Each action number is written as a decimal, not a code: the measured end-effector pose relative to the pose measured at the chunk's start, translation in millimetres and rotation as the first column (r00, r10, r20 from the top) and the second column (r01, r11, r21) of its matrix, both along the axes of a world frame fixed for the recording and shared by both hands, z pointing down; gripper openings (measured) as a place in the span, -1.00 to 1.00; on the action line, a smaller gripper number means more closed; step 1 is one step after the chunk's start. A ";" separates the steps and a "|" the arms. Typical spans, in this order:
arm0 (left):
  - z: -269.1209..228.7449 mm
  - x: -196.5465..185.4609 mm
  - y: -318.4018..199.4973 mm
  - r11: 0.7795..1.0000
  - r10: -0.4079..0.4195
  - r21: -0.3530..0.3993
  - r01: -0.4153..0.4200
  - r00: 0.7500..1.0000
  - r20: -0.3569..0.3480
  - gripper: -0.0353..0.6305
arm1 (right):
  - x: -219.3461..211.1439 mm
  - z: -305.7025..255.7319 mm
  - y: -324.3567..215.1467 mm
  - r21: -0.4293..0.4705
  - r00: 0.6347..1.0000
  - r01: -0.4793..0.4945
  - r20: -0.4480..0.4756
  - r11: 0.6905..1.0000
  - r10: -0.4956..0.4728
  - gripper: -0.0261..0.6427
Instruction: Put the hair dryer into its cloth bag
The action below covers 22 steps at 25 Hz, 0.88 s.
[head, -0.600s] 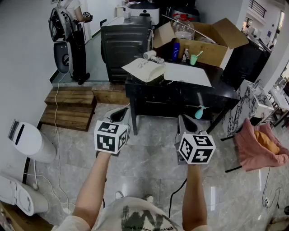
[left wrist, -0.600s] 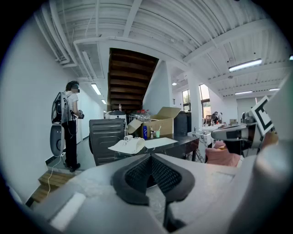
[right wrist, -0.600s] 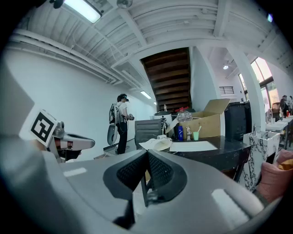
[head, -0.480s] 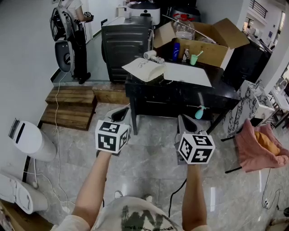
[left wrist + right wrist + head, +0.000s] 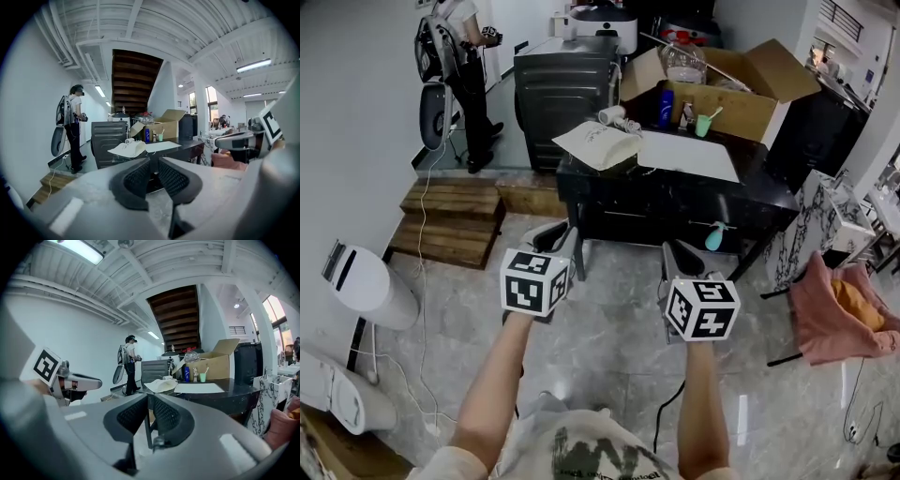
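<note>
A cream cloth bag [image 5: 598, 145] lies on the left end of a black table [image 5: 675, 192], and the white hair dryer [image 5: 612, 115] rests just behind it. Both grippers hover over the floor in front of the table, well short of it. My left gripper [image 5: 551, 232] points at the table's left end with a thin slit between its pads and nothing in them. My right gripper [image 5: 680, 251] is empty, its pads meeting at the tips. The left gripper view shows the bag [image 5: 127, 149] beyond the left gripper [image 5: 153, 161]. The right gripper view shows the bag [image 5: 161, 386] beyond the right gripper [image 5: 149, 397].
A white sheet [image 5: 686, 155] lies beside the bag, with an open cardboard box [image 5: 722, 89] of bottles behind it. A dark cabinet [image 5: 561, 89] stands at the back left and wooden steps [image 5: 450, 225] at the left. A person [image 5: 469, 66] stands far left. Pink cloth [image 5: 834, 314] lies at the right.
The table sits slightly nearer in view. The person at the back left has stepped to the right. Both grippers keep almost the same place and the same jaw stance.
</note>
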<state>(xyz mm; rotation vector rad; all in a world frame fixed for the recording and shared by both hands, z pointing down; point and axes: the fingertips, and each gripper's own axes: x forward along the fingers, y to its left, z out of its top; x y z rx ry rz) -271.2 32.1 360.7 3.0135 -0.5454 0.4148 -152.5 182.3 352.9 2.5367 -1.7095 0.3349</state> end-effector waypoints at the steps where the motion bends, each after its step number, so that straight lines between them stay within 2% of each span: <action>1: 0.5 1.6 0.7 1.000 -0.004 0.000 0.004 1.000 -0.001 -0.71 | 1.4 0.7 1.0 0.001 1.000 0.003 0.001 1.000 -0.003 -0.80; 12: 2.3 33.7 -9.2 1.000 -0.003 -0.014 0.003 1.000 -0.015 -0.35 | 28.9 7.6 -8.9 0.010 1.000 0.016 0.015 1.000 -0.016 -0.57; 22: 7.0 101.9 -60.4 0.999 0.021 -0.037 -0.022 0.999 -0.036 -0.24 | 92.8 15.0 -51.9 -0.012 1.000 -0.013 0.014 1.000 0.013 -0.44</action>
